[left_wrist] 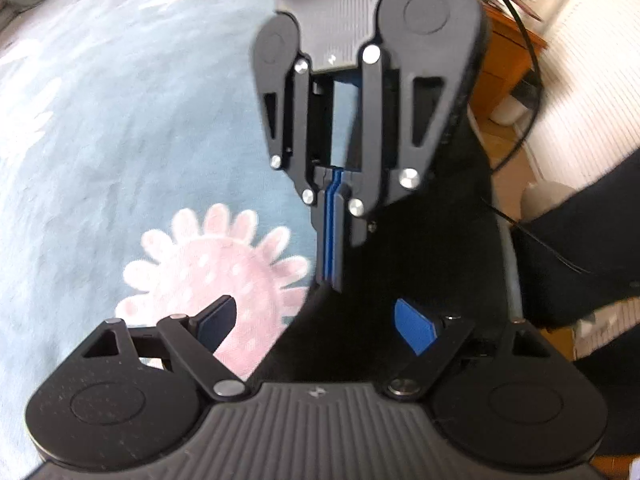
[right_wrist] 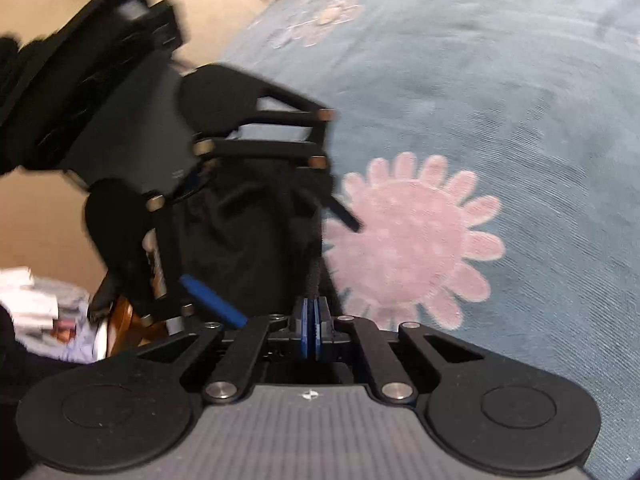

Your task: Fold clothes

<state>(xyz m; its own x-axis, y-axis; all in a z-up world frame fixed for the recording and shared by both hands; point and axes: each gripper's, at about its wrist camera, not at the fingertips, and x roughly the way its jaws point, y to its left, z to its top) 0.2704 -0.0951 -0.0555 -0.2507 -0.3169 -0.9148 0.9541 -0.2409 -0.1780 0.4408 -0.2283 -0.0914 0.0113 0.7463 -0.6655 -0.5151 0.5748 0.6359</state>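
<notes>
A black garment (left_wrist: 344, 344) lies on a pale blue cover with a pink flower (left_wrist: 224, 264). My left gripper (left_wrist: 316, 324) stands open over it, one finger above the flower and the other above the black cloth. From the top of the left wrist view my right gripper (left_wrist: 330, 276) points down, its blue pads pressed together on the garment's edge. In the right wrist view the right gripper (right_wrist: 311, 332) is shut with the black garment (right_wrist: 248, 240) running up from its pads. The open left gripper (right_wrist: 299, 273) reaches in from the left, straddling the cloth.
The pale blue cover (right_wrist: 500, 80) with pink flowers stretches wide to one side. A wooden piece of furniture (left_wrist: 508, 60) and a white ribbed textile (left_wrist: 580, 100) sit at the right of the left wrist view. Loose clutter (right_wrist: 36, 304) lies at the lower left.
</notes>
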